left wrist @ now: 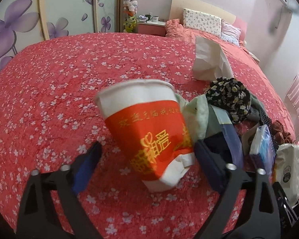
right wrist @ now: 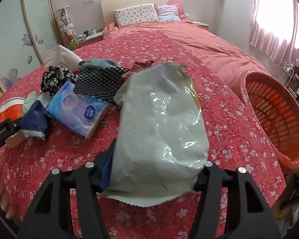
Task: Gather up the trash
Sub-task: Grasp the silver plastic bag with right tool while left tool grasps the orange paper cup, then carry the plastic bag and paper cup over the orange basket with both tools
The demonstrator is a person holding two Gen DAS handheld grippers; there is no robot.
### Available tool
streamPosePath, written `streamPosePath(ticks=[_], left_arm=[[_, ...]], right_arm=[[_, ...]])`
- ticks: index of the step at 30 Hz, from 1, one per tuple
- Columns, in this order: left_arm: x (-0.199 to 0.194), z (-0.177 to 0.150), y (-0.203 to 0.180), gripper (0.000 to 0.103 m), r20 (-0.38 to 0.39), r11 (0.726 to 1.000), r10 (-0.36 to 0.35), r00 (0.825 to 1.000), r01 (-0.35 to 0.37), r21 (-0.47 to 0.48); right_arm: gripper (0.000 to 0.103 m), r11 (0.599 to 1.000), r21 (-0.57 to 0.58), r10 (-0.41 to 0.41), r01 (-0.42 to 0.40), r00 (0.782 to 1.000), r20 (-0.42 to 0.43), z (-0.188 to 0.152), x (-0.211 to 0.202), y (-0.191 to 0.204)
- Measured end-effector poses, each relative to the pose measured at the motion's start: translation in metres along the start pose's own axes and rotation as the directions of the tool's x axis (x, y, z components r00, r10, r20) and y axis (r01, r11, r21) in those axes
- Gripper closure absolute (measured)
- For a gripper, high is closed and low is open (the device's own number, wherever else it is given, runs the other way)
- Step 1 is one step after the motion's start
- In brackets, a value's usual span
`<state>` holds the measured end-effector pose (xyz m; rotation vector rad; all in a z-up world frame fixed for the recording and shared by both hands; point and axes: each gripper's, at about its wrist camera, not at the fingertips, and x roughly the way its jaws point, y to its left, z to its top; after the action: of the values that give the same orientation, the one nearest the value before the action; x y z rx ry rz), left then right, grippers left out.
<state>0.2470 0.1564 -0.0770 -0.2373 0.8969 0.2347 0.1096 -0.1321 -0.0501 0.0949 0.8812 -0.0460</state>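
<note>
A paper cup (left wrist: 147, 131), white with a red band and yellow characters, lies tilted on the red flowered bedspread (left wrist: 49, 99), its base crumpled. My left gripper (left wrist: 148, 144) stands open around it: the right finger (left wrist: 207, 159) is at the cup's side and the left finger (left wrist: 89, 159) is a gap away. In the right wrist view, my right gripper (right wrist: 160, 155) is shut on a pale green plastic packet (right wrist: 159, 123), with both fingers against its sides. The cup (right wrist: 10, 107) also shows at the far left there.
An orange slatted basket (right wrist: 273, 119) stands at the bed's right edge. A heap lies between the two grippers: a blue tissue pack (right wrist: 79, 115), black mesh mat (right wrist: 97, 85), black floral cloth (left wrist: 229, 97), dark blue wrapper (right wrist: 33, 119). A white paper bag (left wrist: 209, 61) lies beyond.
</note>
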Motion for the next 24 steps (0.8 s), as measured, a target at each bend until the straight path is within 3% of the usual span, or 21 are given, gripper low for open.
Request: streamPosePath(ticks=[5,7,13,19,24], left_arm=[[0.002,0.004,0.015,0.057,-0.011,0.997,-0.065,0.998,0.065,-0.028],[0.001,0.004,0.023,0.061,-0.011,0.996,-0.087,0.996,0.086,-0.033],[-0.012,0.0,0.036,0.068,0.018,0.994,-0.106,0.994,0.106,0.009],[-0.036,-0.001,0.035,0.068,0.06,0.994,-0.1,0.993,0.097,0.05],[-0.058,-0.003,0.024,0.068,0.097,0.988,-0.139,0.986,0.131,0.079]], right_arm=[[0.056,1.0,-0.004,0.013,-0.013,1.0,0.009,0.002,-0.001,-0.001],[0.057,1.0,-0.006,0.016,-0.016,1.0,0.015,0.002,-0.003,-0.001],[0.058,1.0,-0.021,0.021,-0.02,0.999,0.049,0.001,-0.013,-0.005],[0.059,1.0,-0.004,0.026,-0.025,0.996,0.088,0.003,-0.026,-0.017],[0.066,1.0,0.004,0.017,-0.017,0.991,0.133,0.006,-0.038,-0.026]])
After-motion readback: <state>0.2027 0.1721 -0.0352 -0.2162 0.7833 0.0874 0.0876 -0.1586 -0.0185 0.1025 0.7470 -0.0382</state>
